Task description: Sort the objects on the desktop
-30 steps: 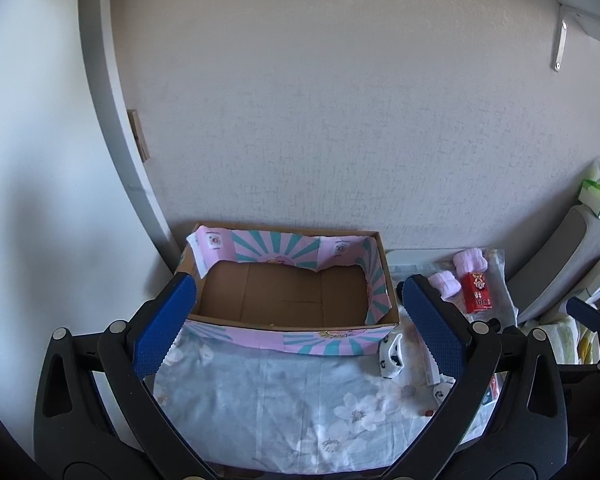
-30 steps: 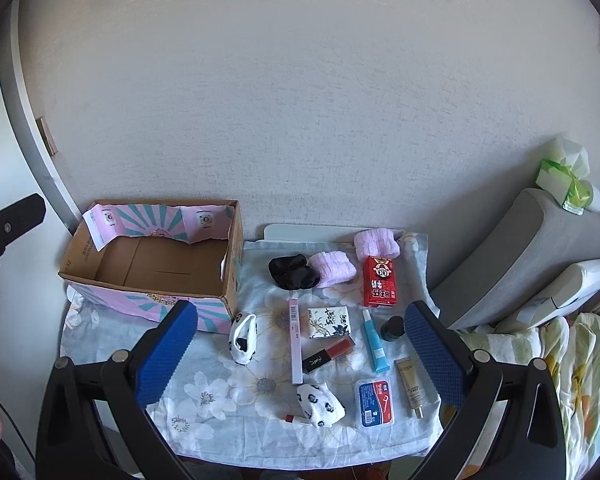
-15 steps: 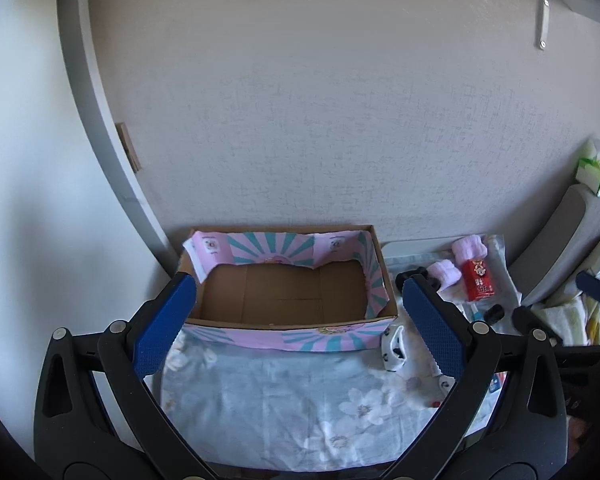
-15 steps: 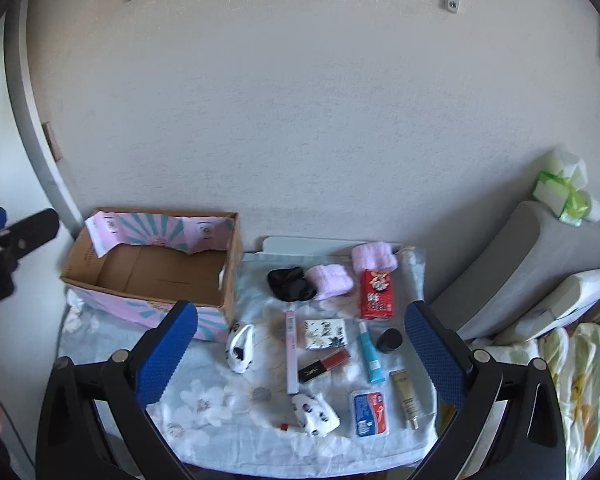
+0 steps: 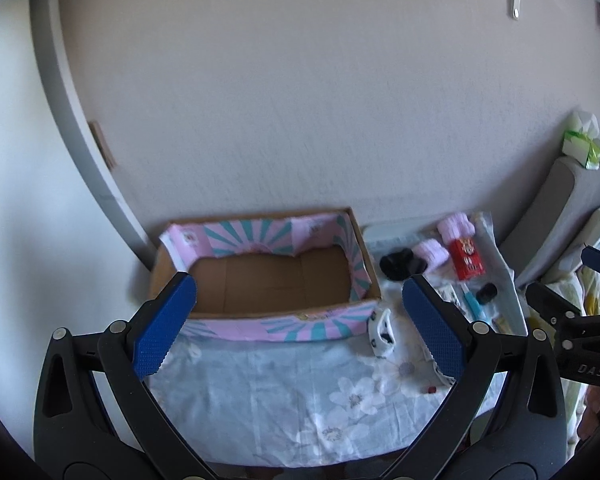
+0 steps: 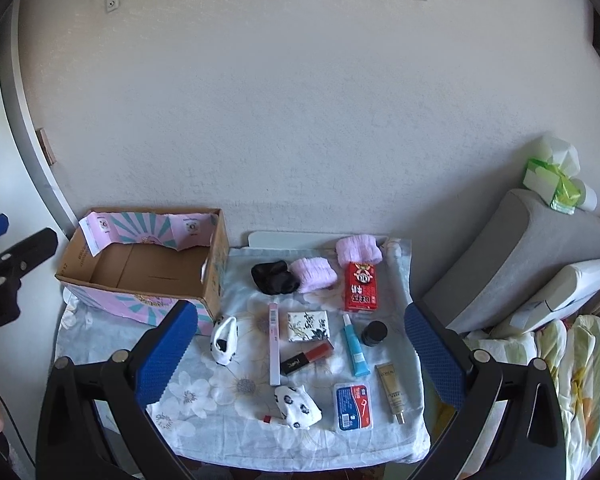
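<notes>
An empty cardboard box point(image 6: 148, 264) with pink and teal paper lining stands at the table's left; it also shows in the left wrist view point(image 5: 268, 276). Small items lie on the floral cloth point(image 6: 204, 396) to its right: a red snack box point(image 6: 361, 286), two pink scrunchies point(image 6: 314, 274), a black scrunchie point(image 6: 274, 276), a patterned tin point(image 6: 308, 326), a blue tube point(image 6: 355, 346), a lipstick point(image 6: 306, 358), a pink stick point(image 6: 274, 344), a floss case point(image 6: 352, 406). My left gripper point(image 5: 296, 320) is open and empty before the box. My right gripper point(image 6: 300, 352) is open and empty above the items.
A grey cushion point(image 6: 516, 252) and pillows stand right of the table, with a green tissue pack point(image 6: 556, 184) on top. The wall runs right behind the table. Two spotted white pouches point(image 6: 224, 340) lie near the box and the front edge.
Both grippers have drawn back and up a little from the table, so the box and items look smaller. Nothing on the table has moved.
</notes>
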A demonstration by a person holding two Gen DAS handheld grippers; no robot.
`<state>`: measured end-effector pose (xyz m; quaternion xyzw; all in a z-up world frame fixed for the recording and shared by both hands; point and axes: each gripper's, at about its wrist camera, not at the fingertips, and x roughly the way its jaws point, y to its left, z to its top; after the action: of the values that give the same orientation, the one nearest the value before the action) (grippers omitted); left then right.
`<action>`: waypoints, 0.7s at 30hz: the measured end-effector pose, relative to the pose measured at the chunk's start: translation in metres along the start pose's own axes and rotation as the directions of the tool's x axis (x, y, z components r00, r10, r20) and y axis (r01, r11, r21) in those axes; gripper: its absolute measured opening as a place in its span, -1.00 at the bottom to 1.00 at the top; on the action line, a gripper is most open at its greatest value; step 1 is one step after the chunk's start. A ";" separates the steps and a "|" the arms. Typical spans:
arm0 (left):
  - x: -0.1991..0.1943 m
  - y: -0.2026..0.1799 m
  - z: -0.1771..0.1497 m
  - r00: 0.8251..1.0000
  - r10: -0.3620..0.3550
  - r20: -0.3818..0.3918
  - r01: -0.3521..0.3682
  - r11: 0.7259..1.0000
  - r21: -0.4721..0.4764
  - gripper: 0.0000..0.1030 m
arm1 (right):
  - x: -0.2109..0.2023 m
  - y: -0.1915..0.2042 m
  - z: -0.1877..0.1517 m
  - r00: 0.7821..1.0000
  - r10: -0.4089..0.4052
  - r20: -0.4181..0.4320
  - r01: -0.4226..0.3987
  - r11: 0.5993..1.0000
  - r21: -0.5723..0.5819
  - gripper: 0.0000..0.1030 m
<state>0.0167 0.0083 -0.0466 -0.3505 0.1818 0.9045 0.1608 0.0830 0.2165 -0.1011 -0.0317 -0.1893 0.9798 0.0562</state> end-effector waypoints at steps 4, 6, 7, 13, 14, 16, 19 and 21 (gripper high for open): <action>0.025 -0.011 -0.017 0.998 -0.019 -0.061 0.019 1.000 0.014 0.99 | 0.014 -0.012 -0.008 0.997 0.013 -0.073 -0.014 1.000 -0.009 0.99; 0.040 -0.019 -0.028 0.995 -0.029 -0.096 0.031 0.999 0.022 0.99 | 0.022 -0.016 -0.017 0.995 0.041 -0.095 -0.043 0.999 -0.027 0.99; 0.048 -0.024 -0.033 0.993 -0.034 -0.114 0.037 0.999 0.023 0.99 | 0.028 -0.018 -0.022 0.993 0.050 -0.110 -0.055 0.997 -0.045 0.99; 0.093 -0.049 -0.061 0.986 -0.078 -0.147 0.081 0.997 0.014 0.99 | 0.074 -0.030 -0.053 0.966 0.086 -0.243 -0.121 0.984 -0.133 0.99; 0.103 -0.054 -0.067 0.985 -0.089 -0.145 0.091 0.996 0.008 0.99 | 0.088 -0.035 -0.053 0.948 0.085 -0.307 -0.122 0.987 -0.105 0.99; 0.120 -0.063 -0.076 0.985 -0.093 -0.145 0.096 0.995 0.012 0.99 | 0.103 -0.039 -0.065 0.934 0.138 -0.331 -0.181 0.978 -0.100 0.99; 0.150 -0.079 -0.092 0.986 -0.065 -0.155 0.071 0.997 0.031 0.98 | 0.126 -0.041 -0.083 0.914 0.183 -0.361 -0.238 0.965 -0.113 0.99; 0.162 -0.083 -0.099 0.986 -0.069 -0.150 0.075 0.997 0.032 0.98 | 0.138 -0.041 -0.092 0.907 0.202 -0.369 -0.267 0.954 -0.135 0.99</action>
<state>-0.0050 0.0642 -0.2452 -0.4204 0.1977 0.8658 0.1861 -0.0424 0.3054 -0.1765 -0.2337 -0.2597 0.9364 -0.0326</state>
